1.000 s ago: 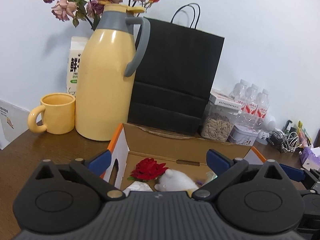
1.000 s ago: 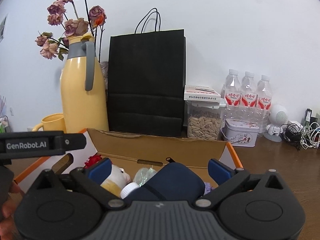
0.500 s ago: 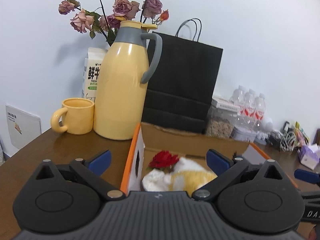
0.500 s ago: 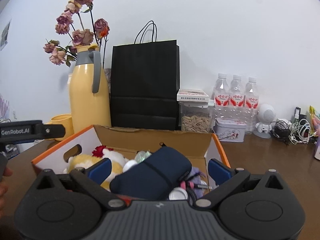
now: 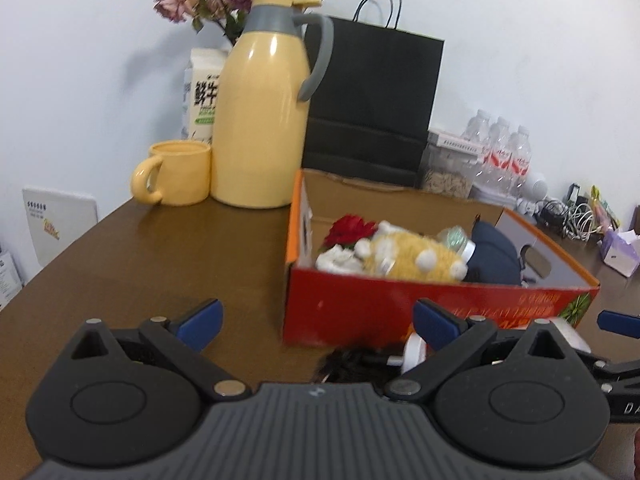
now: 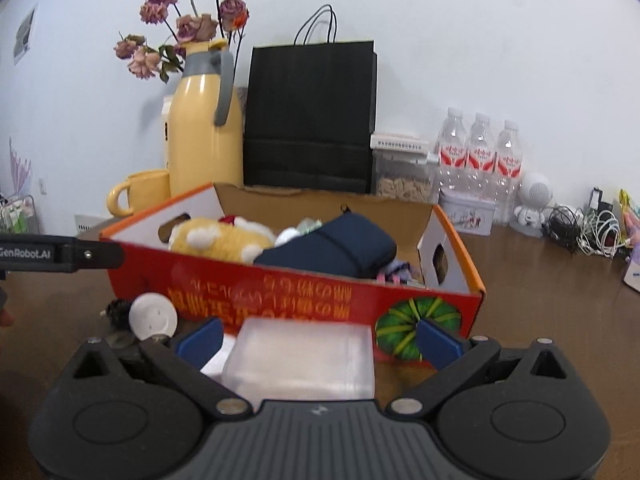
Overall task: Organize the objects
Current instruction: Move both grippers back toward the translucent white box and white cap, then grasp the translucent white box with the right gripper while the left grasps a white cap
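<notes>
A red cardboard box (image 5: 400, 300) (image 6: 280, 288) sits on the brown table, holding a yellow plush toy (image 5: 408, 258) (image 6: 216, 238), a red flower (image 5: 350, 230), a navy pouch (image 5: 494, 258) (image 6: 332, 250) and small items. My left gripper (image 5: 316, 322) is open and empty, in front of the box's left corner. My right gripper (image 6: 318, 338) is open, with a clear plastic box (image 6: 304, 358) lying between its fingers on the table; it does not grip it. A white round object (image 6: 153, 316) and a dark furry thing (image 6: 118, 312) (image 5: 356, 362) lie before the box.
A yellow thermos jug (image 5: 264, 120), yellow mug (image 5: 176, 172), milk carton (image 5: 202, 92), dried roses and a black paper bag (image 5: 372, 104) stand behind the box. A seed jar (image 6: 402, 176), water bottles (image 6: 478, 152), a tin (image 6: 466, 212), cables (image 6: 580, 228) sit at the right.
Both grippers have pulled back and risen from the box; the box's red front wall and the loose things before it now show. Both stay open.
</notes>
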Demonstrator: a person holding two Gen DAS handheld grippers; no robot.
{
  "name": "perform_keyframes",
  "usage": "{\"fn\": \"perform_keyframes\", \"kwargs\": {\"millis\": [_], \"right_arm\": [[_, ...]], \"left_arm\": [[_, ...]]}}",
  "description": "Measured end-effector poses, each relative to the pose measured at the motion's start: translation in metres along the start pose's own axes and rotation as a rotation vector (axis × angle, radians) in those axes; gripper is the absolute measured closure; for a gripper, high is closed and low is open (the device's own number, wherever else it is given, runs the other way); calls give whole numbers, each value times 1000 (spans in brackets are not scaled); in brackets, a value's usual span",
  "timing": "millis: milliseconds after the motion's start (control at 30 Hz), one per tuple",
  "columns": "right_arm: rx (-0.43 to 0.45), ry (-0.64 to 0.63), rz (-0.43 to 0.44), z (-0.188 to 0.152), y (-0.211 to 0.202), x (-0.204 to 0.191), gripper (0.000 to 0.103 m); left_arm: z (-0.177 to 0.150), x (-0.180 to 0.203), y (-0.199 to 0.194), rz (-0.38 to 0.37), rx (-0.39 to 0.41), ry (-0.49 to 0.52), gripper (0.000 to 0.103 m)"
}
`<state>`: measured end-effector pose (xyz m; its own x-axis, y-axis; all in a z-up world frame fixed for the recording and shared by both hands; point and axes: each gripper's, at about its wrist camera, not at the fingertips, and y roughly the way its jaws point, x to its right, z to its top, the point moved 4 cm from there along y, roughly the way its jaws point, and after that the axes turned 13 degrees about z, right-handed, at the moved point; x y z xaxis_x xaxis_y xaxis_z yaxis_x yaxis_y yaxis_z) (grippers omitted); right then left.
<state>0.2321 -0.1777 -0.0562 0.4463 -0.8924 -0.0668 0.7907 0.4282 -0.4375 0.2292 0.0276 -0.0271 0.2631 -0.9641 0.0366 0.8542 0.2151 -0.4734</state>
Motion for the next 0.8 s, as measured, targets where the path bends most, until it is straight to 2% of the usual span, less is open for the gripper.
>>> {"fn": "perform_keyframes", "kwargs": {"millis": [200, 600, 700, 800], "right_arm": [[-44, 14, -9, -9, 5, -1, 0], [-49, 27, -12, -12, 8, -15, 1], [-62, 45, -34, -11, 14, -14, 5], [-81, 76, -74, -12, 20, -11, 19]], "left_arm": [[-6, -11, -2, 6, -26, -14, 0], [-8, -9, -5, -9, -33, -3, 0], [-9, -6, -7, -16, -30, 9, 0], [-11, -4, -8, -24, -32, 24, 0]]}}
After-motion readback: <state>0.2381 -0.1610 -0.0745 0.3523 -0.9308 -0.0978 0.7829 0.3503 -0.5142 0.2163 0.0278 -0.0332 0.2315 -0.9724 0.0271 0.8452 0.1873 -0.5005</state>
